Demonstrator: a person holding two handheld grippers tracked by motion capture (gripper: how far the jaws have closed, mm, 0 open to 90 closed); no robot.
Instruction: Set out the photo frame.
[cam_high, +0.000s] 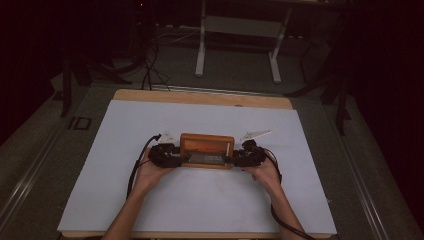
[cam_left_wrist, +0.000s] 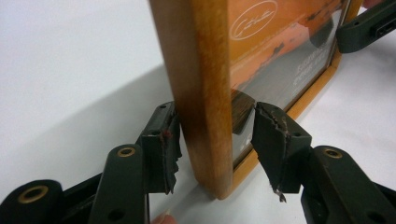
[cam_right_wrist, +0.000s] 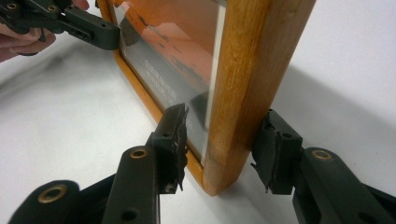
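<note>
Both tools straddle the picture frame (cam_high: 207, 150), long axis nine-to-three: left tool (cam_left_wrist: 215, 140) and right tool (cam_right_wrist: 224, 149), jaws open, not yet clamped.

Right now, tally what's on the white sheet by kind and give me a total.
Wooden picture frame: 1
Handheld claws: 2, the left claw and the right claw, one straddling each end of the frame
White sheet itself: 1
Total: 4

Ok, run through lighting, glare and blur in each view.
High view: dim, surroundings nearly black, white table lit, picture frame small and soft. Left gripper view: bright, the glass mirrors a jaw, far edge blurred. Right gripper view: bright, frame throws a soft shadow on the table, background hand blurred.
</note>
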